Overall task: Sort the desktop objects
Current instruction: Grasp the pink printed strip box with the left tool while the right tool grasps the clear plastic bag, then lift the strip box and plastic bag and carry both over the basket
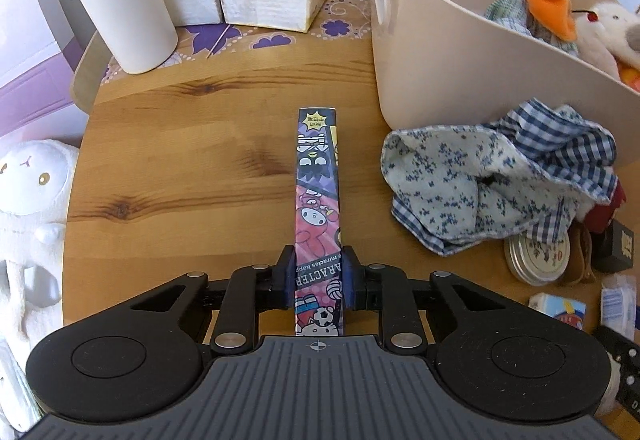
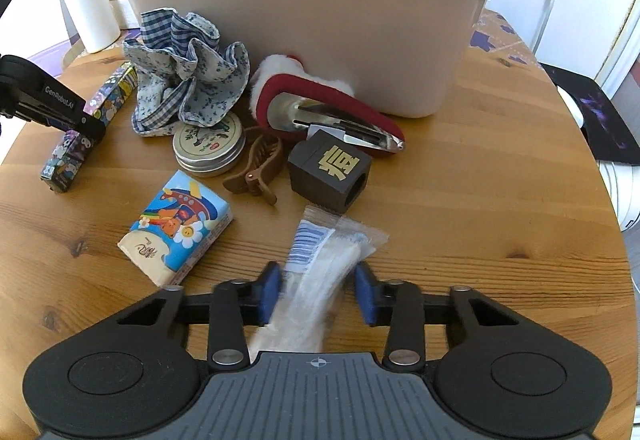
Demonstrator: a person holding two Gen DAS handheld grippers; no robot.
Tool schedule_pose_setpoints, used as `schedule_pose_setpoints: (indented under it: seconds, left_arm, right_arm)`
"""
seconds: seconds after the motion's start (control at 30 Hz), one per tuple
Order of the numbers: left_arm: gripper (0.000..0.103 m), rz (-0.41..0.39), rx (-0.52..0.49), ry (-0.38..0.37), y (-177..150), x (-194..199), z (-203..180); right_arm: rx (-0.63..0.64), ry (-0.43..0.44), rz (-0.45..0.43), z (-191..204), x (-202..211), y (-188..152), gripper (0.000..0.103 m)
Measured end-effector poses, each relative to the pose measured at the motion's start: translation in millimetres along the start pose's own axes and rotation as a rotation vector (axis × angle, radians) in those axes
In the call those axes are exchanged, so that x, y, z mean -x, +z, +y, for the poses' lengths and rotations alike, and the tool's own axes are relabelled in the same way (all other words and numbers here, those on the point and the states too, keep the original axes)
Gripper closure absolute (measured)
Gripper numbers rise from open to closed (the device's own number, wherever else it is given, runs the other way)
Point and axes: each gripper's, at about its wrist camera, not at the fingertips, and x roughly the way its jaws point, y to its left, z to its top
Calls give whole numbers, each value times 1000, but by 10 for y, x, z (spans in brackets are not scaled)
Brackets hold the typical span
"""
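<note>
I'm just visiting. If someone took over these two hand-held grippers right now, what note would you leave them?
Left gripper: shut on the cartoon-print box, which lies on the wooden table.
Right gripper: jaws either side of the clear plastic packet; the blur hides whether the pads touch it.
Done: plush toys already sit in the beige bin.
Left: checked cloth, round tin, hair claw, tissue pack, black cube, red hair clip.

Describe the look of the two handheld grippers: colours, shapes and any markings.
Both match: the left gripper and right gripper have black linkage arms with silver rivets, blue pads on the fingers, two round black discs and a ribbed grey body bearing a small crosshair mark. Seen from the right wrist, the left gripper's side reads "GenRobot.AI" in white.
</note>
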Motion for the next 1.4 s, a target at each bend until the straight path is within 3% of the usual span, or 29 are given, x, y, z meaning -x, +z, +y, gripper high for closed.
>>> schedule_pose_setpoints:
  seconds: [0.23, 0.7, 1.4]
  left_arm:
    - [81, 6, -2, -1, -141, 63, -21]
    - [81, -33, -28, -36, -382, 361, -87]
    - [81, -187, 21, -56, -383, 1055, -119]
  right_arm:
    - [0, -4, -7, -38, 43, -54, 76]
    - [-5, 5, -71, -90, 313, -160, 77]
    - [-8, -12, -242, -307, 838, 124, 77]
